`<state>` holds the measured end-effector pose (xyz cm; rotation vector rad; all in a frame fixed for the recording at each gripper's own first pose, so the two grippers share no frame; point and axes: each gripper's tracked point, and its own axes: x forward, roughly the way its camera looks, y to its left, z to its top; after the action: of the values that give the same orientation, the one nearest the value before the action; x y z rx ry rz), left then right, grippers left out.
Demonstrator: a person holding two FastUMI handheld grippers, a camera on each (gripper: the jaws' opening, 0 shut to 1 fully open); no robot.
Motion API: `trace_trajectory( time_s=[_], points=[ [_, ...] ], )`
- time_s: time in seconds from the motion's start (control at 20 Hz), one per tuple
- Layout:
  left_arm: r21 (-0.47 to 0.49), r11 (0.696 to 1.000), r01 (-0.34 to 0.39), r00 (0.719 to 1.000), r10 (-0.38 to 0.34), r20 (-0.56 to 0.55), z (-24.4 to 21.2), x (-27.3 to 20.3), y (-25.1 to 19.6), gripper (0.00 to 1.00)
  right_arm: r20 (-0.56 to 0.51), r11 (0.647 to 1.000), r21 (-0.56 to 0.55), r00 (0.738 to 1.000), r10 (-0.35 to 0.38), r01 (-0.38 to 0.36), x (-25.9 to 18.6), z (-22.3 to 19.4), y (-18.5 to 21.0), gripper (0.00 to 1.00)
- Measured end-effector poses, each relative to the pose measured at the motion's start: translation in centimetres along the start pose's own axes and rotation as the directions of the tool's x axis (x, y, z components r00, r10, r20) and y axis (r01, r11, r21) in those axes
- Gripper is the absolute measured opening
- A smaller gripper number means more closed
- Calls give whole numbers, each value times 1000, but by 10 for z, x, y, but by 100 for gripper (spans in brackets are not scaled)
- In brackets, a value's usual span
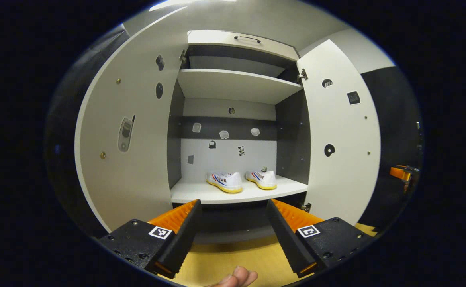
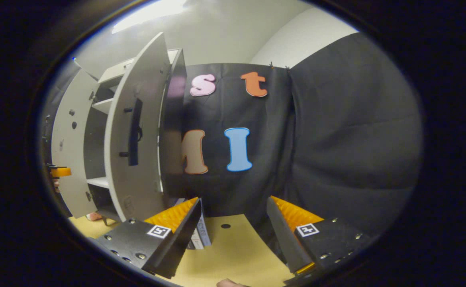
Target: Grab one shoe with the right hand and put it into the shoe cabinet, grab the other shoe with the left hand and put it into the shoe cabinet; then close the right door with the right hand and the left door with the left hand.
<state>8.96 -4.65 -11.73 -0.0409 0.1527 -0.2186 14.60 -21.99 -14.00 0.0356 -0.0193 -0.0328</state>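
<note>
Against the booth's black cloth wall (image 2: 336,131), a shoe cabinet (image 1: 233,85) is seen with both doors swung open; two shoes (image 1: 225,181) (image 1: 261,179) are set side by side on its lower shelf (image 1: 237,193). Left gripper (image 1: 233,217) and right gripper (image 2: 235,217) are held spread, empty.

The left hand-held gripper (image 1: 232,223) was held level, its 2 fingers (image 1: 183,233) spread wide apart with nothing between them. A person's fingertips (image 1: 237,277) showed just beneath it. The right hand-held gripper (image 2: 233,225) likewise stood wide open, gripping nothing, held level.
</note>
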Motion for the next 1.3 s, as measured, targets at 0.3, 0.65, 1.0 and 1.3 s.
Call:
trace_trajectory(
  time_s=[0.3,0.65,1.0,1.3],
  points=[
    [31,999,27,999,-28,29,0,-65,13,98,19,993,70,996,90,-91,38,46,21,98],
    [13,1000,-21,999,20,40,-5,-124,59,98,51,983,26,983,178,-180,61,85,93,98],
    [-1,999,-46,996,46,78,-2,-156,97,98,-33,972,-10,972,233,-233,66,77,154,98],
    [-33,996,-82,993,84,79,-15,-188,127,99,-22,986,-45,987,160,-161,55,81,167,93]
  ],
)
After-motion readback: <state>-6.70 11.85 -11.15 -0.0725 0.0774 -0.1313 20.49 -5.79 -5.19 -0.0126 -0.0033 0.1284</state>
